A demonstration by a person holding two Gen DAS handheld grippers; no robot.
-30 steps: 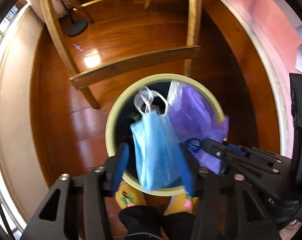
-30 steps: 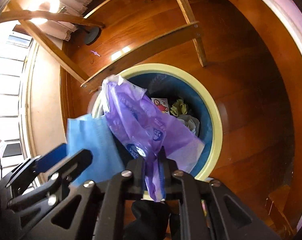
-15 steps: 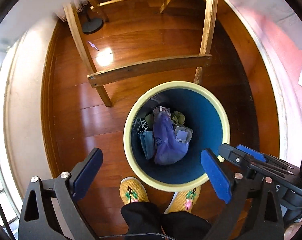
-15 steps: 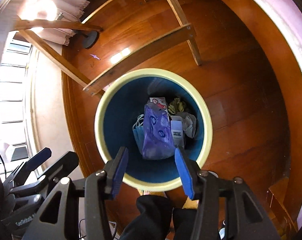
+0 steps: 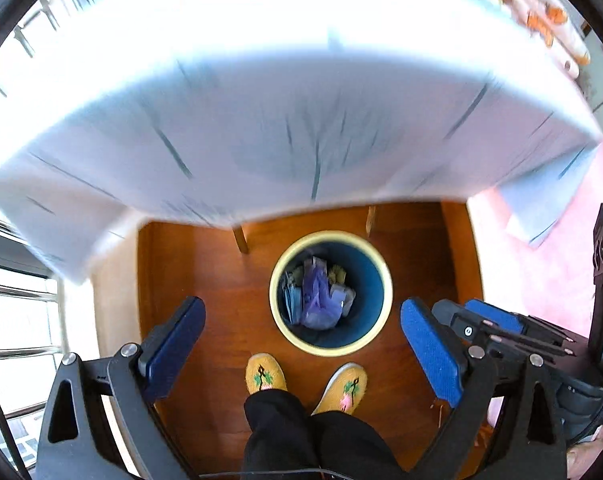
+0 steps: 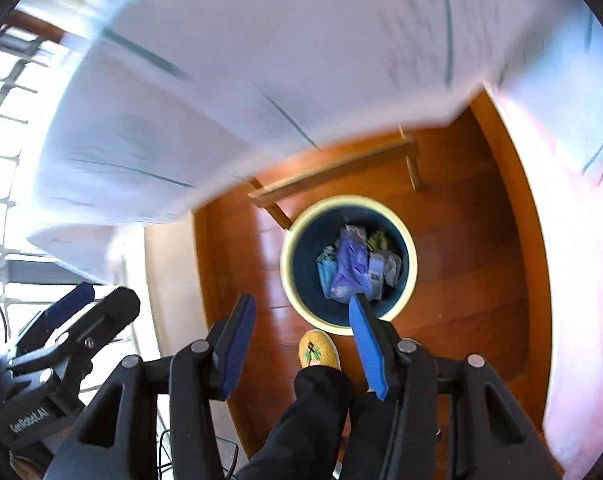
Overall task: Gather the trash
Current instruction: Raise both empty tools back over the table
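Blue-padded tools (image 5: pixel 301 344) (image 6: pixel 301 344) (both agape) hover above bin (image 5: pixel 377 264).

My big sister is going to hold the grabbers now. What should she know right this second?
Left gripper: open, holding nothing, high above the floor.
Right gripper: open, holding nothing, also high up.
The round blue trash bin with the cream rim stands on the wooden floor by the person's yellow slippers.
Inside the bin lie the crumpled purple plastic bag and the blue face mask, on other scraps.
Done: both of those pieces are in the bin.
Left: look for more trash. The white tablecloth above is too blurred to tell whether anything is on it.
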